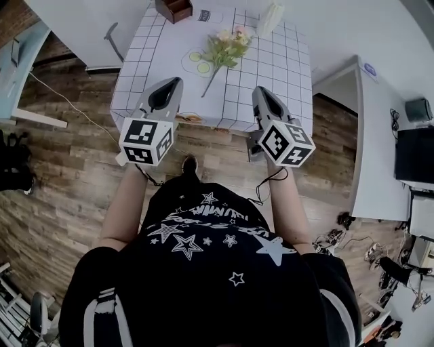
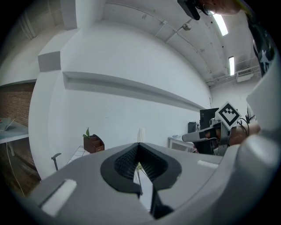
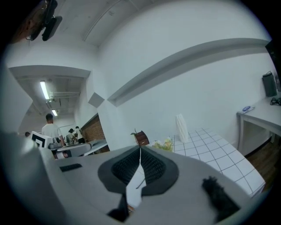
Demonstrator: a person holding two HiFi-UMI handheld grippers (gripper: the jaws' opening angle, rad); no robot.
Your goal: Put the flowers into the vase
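A bunch of flowers [image 1: 227, 47] with green leaves and a long stem lies flat on the white grid-patterned table [image 1: 271, 101]. A tall white ribbed vase [image 1: 271, 19] stands at the table's far right. Both grippers hover side by side at the near edge, well short of the flowers. My left gripper [image 1: 178, 80] is shut and holds nothing. My right gripper [image 1: 258, 89] is also shut and holds nothing. In the left gripper view the jaws [image 2: 138, 144] meet in a line, with the vase [image 2: 140, 135] just above them. In the right gripper view the flowers [image 3: 163, 144] and vase [image 3: 181, 128] lie beyond the closed jaws [image 3: 140, 147].
A brown wooden box [image 1: 173, 8] with a small plant stands at the table's far left corner. Two pale round coasters [image 1: 198, 62] lie left of the flowers. A white desk [image 1: 369, 129] stands to the right. Cables and clutter [image 1: 352, 244] lie on the wooden floor. People stand far off [image 3: 50, 129].
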